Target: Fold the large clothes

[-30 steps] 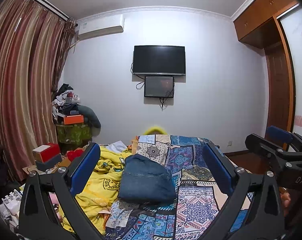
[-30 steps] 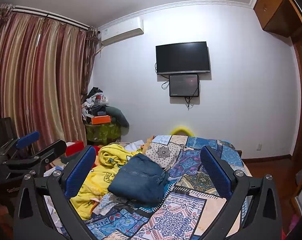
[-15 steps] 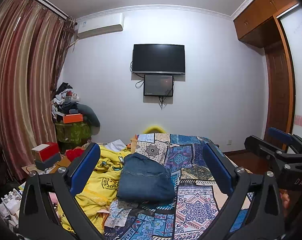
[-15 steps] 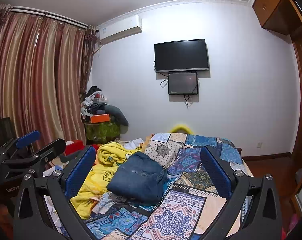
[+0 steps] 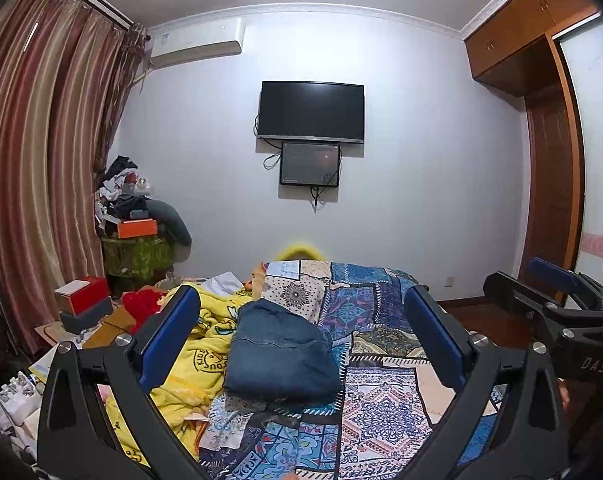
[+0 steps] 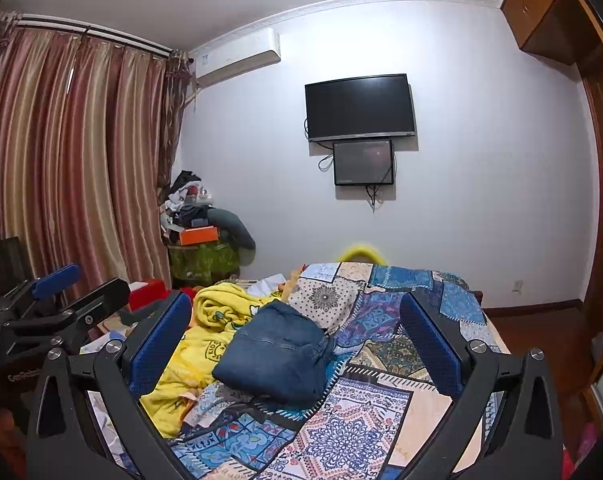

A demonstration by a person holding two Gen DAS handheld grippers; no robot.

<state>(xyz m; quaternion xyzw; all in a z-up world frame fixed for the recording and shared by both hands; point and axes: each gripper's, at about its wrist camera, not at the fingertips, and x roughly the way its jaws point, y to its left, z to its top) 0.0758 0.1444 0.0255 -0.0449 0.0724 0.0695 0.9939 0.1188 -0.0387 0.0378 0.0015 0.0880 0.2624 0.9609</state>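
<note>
A folded pair of blue jeans (image 5: 279, 354) (image 6: 275, 354) lies on the patchwork bedspread (image 5: 381, 392) (image 6: 357, 432) in the middle of the bed. My left gripper (image 5: 301, 320) is open, held above the near end of the bed and short of the jeans, with nothing between its blue pads. My right gripper (image 6: 297, 320) is open too, also raised and empty. Each gripper shows in the other's view: the right gripper (image 5: 553, 300) at the right edge, the left gripper (image 6: 57, 304) at the left edge.
A crumpled yellow blanket (image 5: 205, 344) (image 6: 217, 316) lies left of the jeans. Boxes and clutter (image 5: 81, 304) crowd the floor left of the bed, with a piled stand (image 5: 137, 240) by the curtain (image 5: 33, 160). A television (image 5: 311, 112) hangs on the far wall; a wooden wardrobe (image 5: 553, 168) stands right.
Both views have tilted slightly upward, so the bed and jeans sit a little lower in frame. Both grippers stay open and the jeans have not moved.
</note>
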